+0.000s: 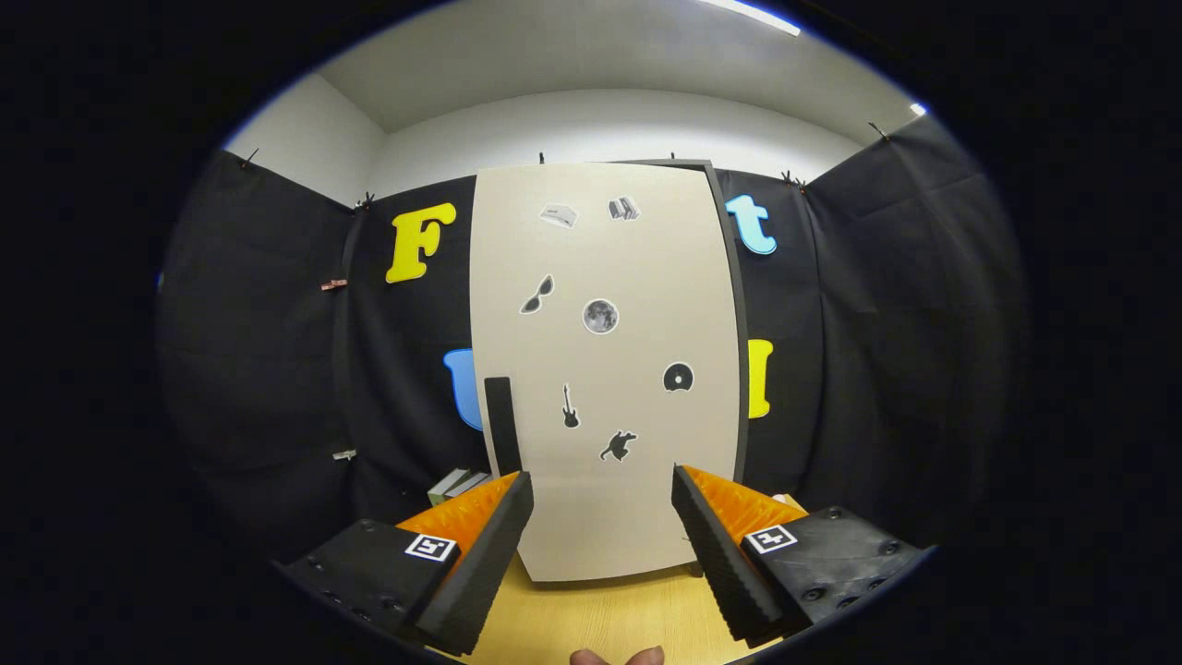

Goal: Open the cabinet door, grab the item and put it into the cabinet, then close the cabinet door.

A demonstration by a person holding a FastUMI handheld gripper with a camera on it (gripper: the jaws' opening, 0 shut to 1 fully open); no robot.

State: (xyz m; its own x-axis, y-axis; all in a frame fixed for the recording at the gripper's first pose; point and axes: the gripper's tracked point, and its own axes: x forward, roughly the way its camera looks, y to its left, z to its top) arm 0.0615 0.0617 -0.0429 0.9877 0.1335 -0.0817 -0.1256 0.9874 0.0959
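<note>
The cabinet door [605, 369] stands shut, or all but shut: its pale front, dotted with small stickers [600, 316], faces the gripper squarely, and only a thin dark edge of the cabinet body [729, 314] shows along its right side and top. A dark vertical handle [501, 425] sits at the door's lower left edge. The cabinet rests on a wooden table [609, 619], its bottom edge just beyond the fingertips.

The item to be stowed is not plainly told. A small pale box-like thing [459, 484] lies on the table just left of the cabinet, half hidden behind the left finger; it may be that item, though too little of it shows to be sure. What is inside the cabinet is hidden by the door.

The gripper [602, 503] hangs in front of the door with its fingers spread wide and nothing between them but the door's lower part seen beyond; they touch nothing. Two fingertips of the person's hand [617, 657] peek in at the near edge of the table.

As for progress, a shut door and an empty gripper fit two stages alike: one where the door is yet to be swung open and the item carried in, and one where the item is already inside and the door is shut again. If the box by the cabinet is the item, the earlier stage is the likelier, but that rests on a guess about a half-hidden thing
</note>
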